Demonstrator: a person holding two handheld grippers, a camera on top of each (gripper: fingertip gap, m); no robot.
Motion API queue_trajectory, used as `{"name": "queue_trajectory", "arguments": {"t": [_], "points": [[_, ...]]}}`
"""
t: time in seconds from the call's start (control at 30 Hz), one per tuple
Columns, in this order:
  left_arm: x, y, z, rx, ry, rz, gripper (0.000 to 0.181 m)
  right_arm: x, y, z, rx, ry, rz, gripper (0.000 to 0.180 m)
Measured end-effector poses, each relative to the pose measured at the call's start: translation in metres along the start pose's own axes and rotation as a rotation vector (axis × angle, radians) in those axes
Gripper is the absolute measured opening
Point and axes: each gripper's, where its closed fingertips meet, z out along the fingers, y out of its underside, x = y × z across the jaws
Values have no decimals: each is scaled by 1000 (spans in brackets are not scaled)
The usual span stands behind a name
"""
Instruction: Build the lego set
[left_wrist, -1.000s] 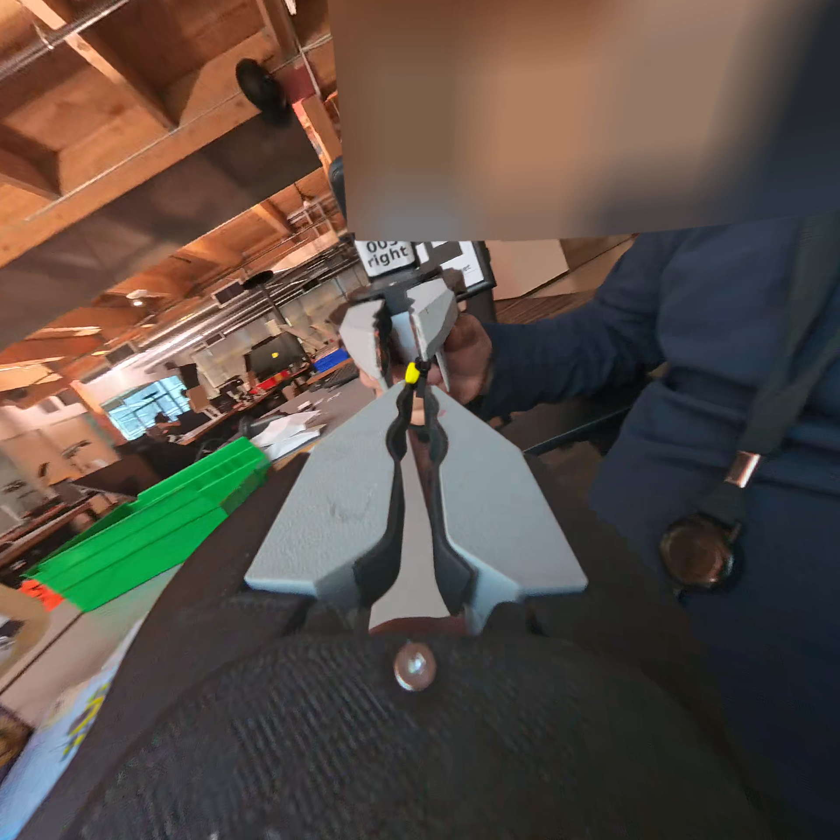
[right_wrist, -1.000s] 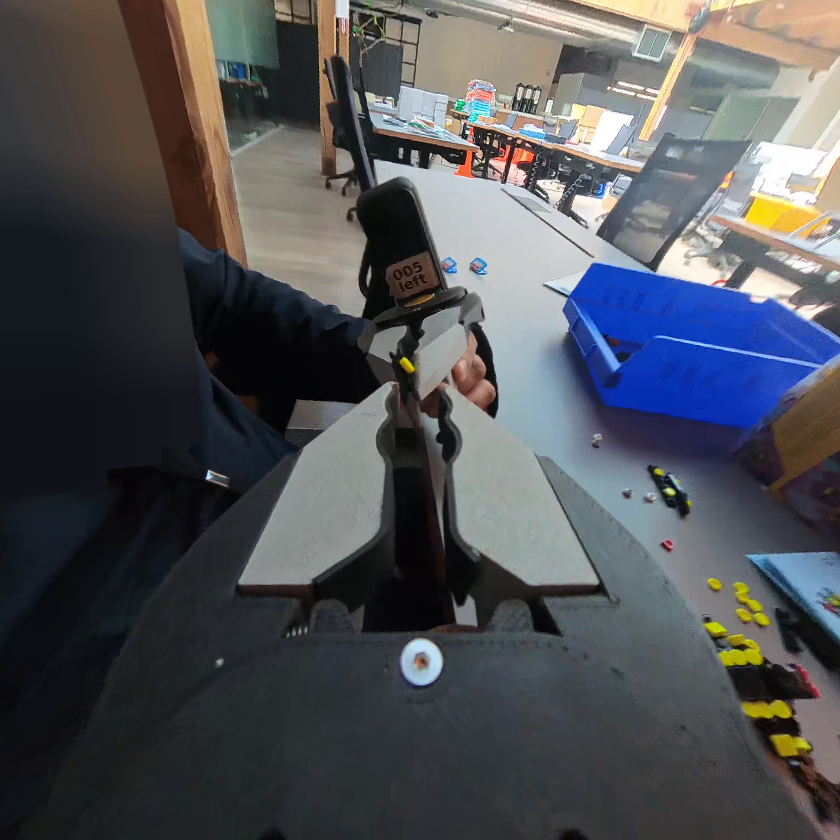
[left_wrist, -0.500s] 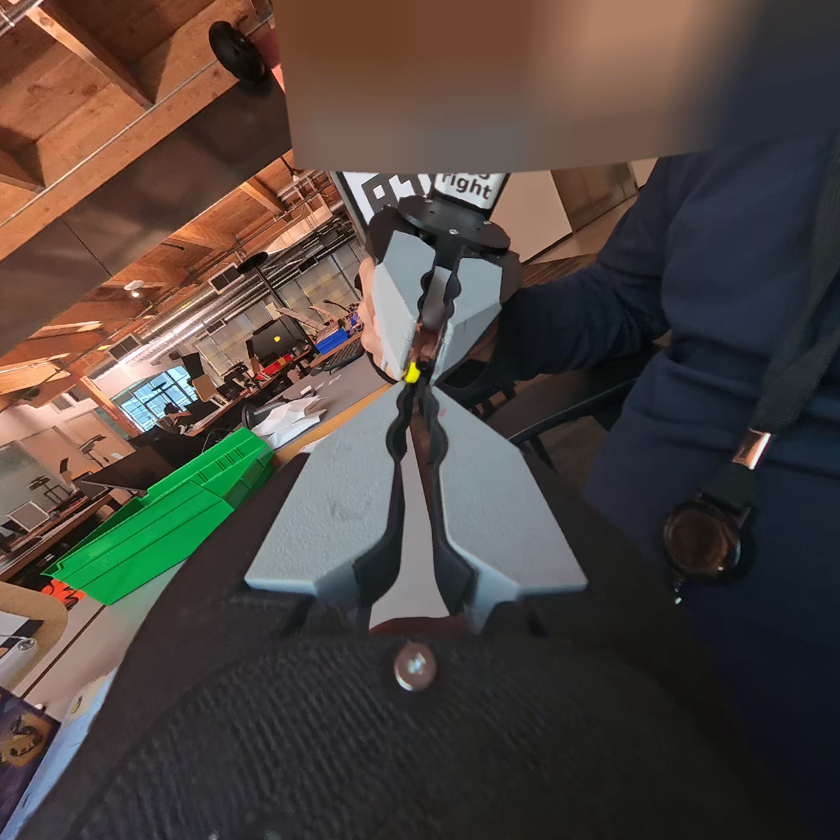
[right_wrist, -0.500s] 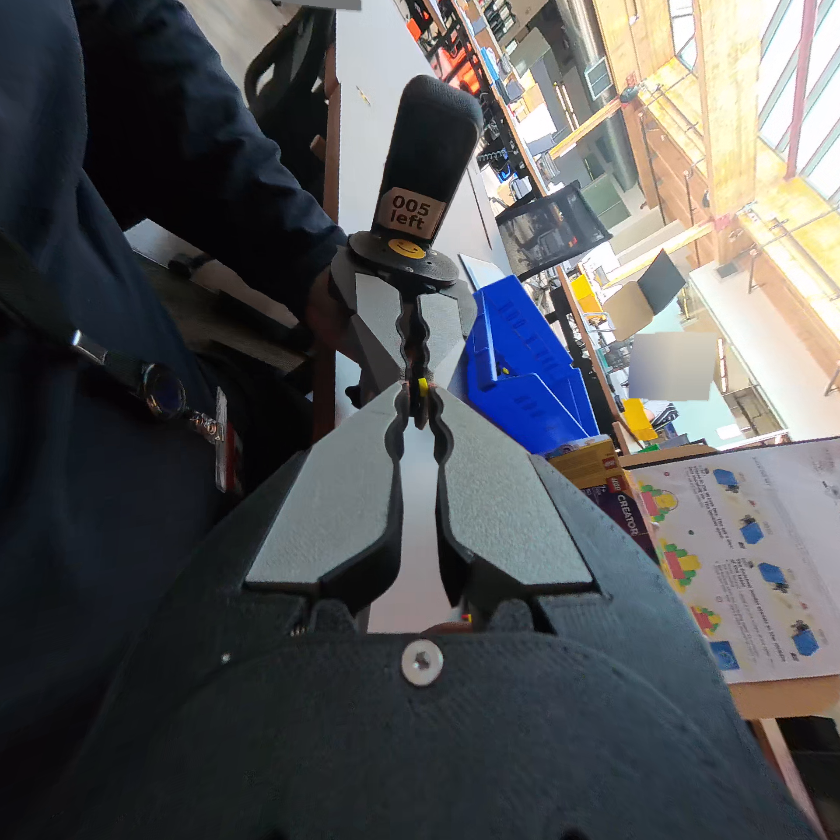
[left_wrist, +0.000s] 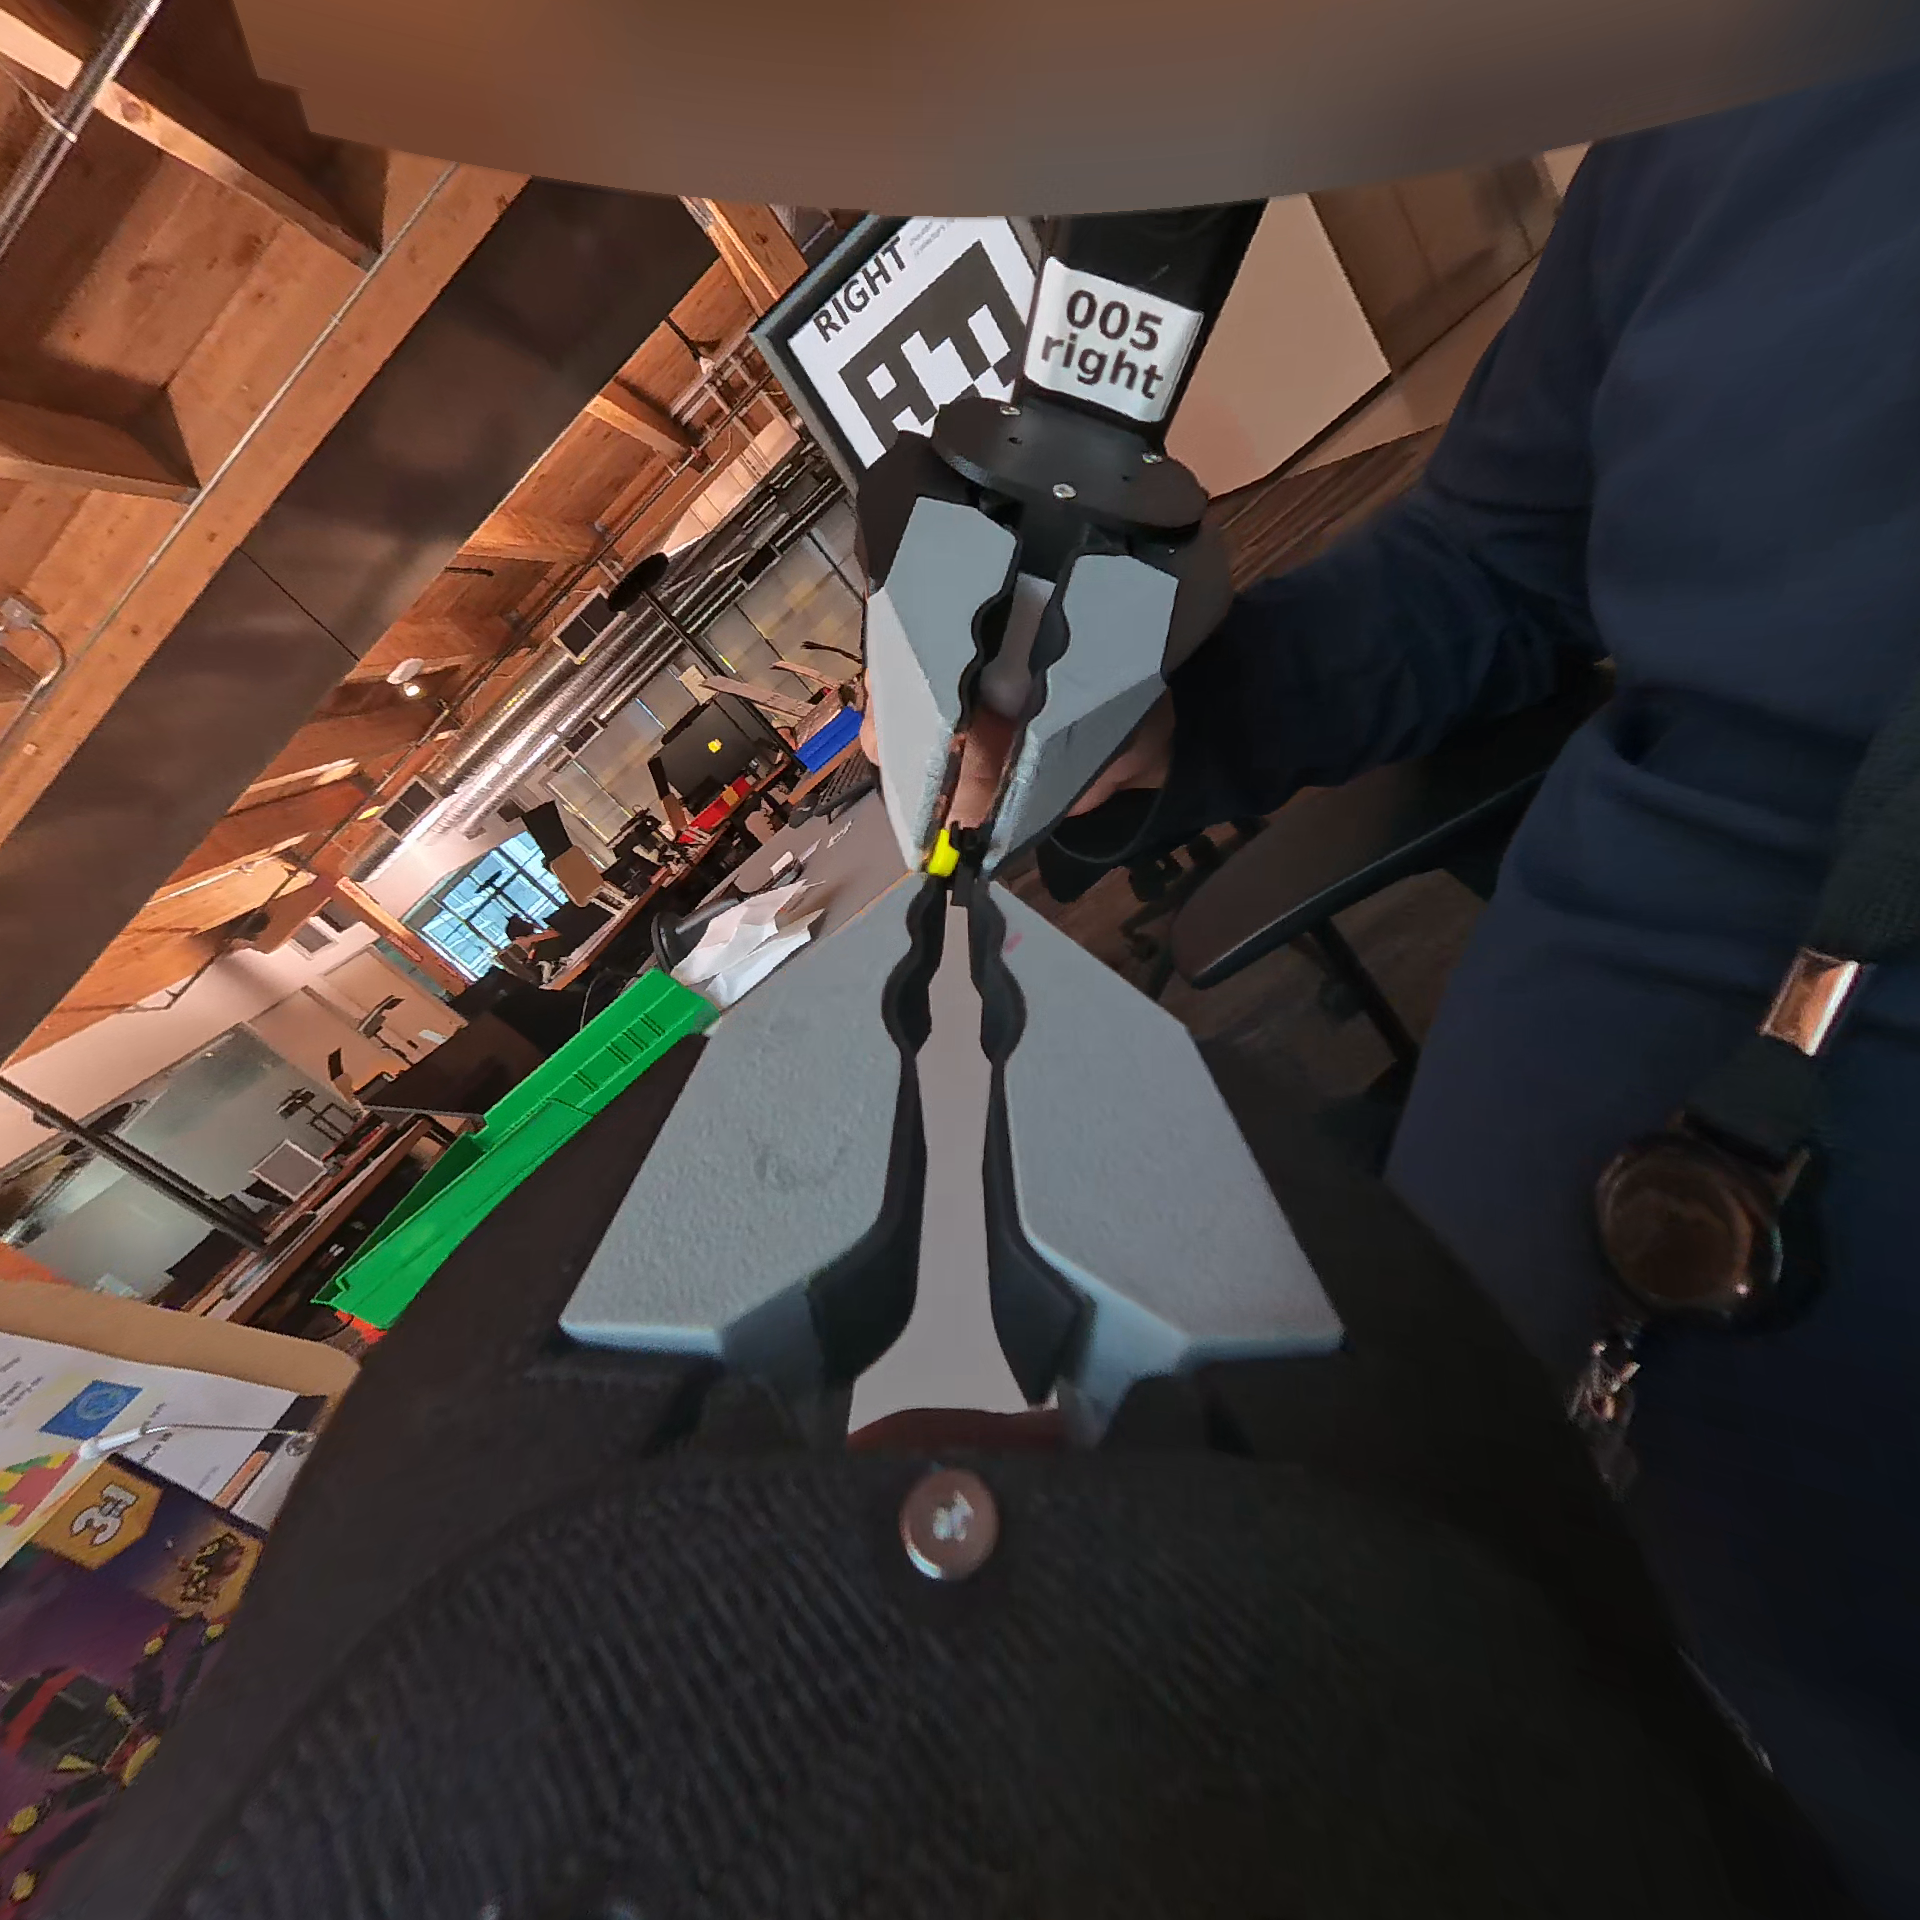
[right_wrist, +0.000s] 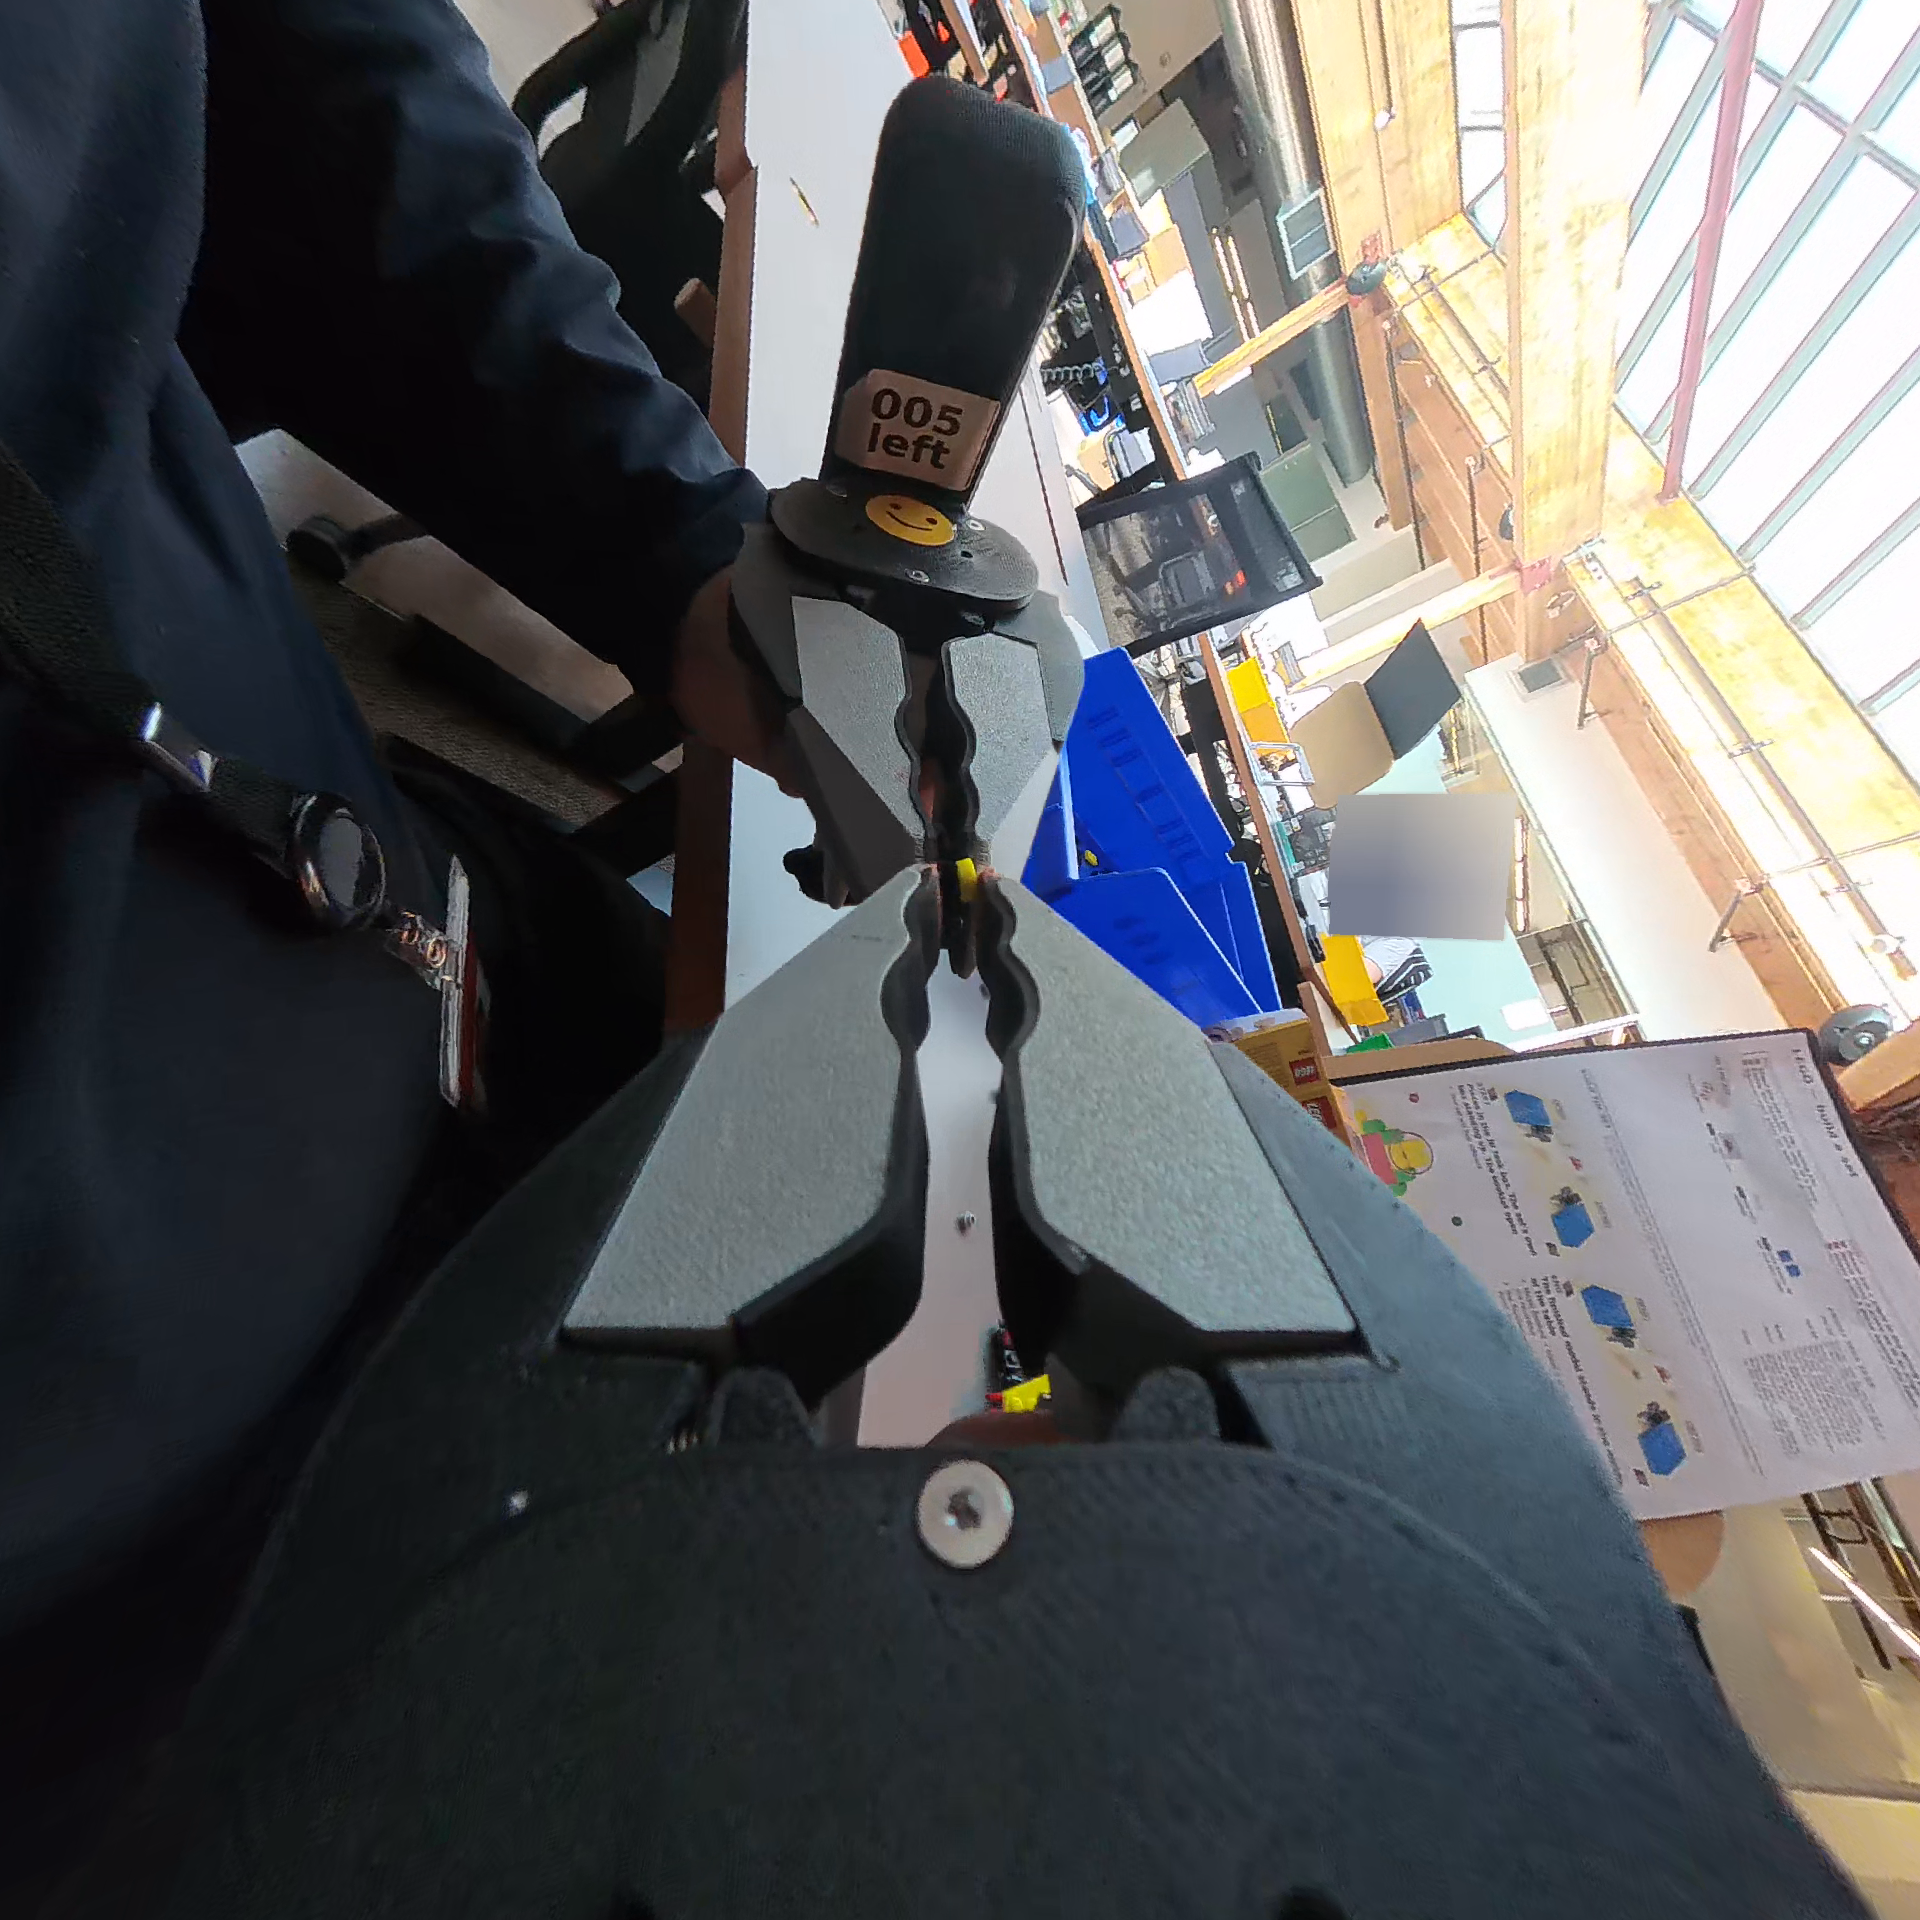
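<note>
Both grippers are held up in the air, tip to tip, in front of a person in a dark blue top. A small yellow and black lego piece (left_wrist: 942, 854) sits where the tips meet; it also shows in the right wrist view (right_wrist: 966, 879). My left gripper (left_wrist: 951, 896) is shut on it from one side. My right gripper (right_wrist: 954, 902) is shut on it from the other. The right gripper shows farther off in the left wrist view (left_wrist: 961, 836), and the left gripper in the right wrist view (right_wrist: 948, 844). I cannot tell which part each one pinches.
A blue bin (right_wrist: 1143, 831) and a printed instruction sheet (right_wrist: 1683, 1268) lie on the grey table (right_wrist: 831, 312), with loose lego pieces (right_wrist: 1023, 1387) near its edge. A green bin (left_wrist: 520, 1143) and a lego box (left_wrist: 104, 1662) are at the left. The tips of both grippers are at nearly the same place.
Both grippers have turned upward and rolled, away from the table. They stay tip to tip on the small piece, and each now looks nearer to the other.
</note>
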Motion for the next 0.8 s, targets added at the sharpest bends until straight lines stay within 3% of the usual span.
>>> {"name": "queue_trajectory", "arguments": {"t": [0.6,0.8], "points": [[-18,5,0,-123,-133,153,2,12,5,4,38,59,162,5],[-24,9,0,-167,-206,262,4,18,11,6,-15,83,118,5]]}}
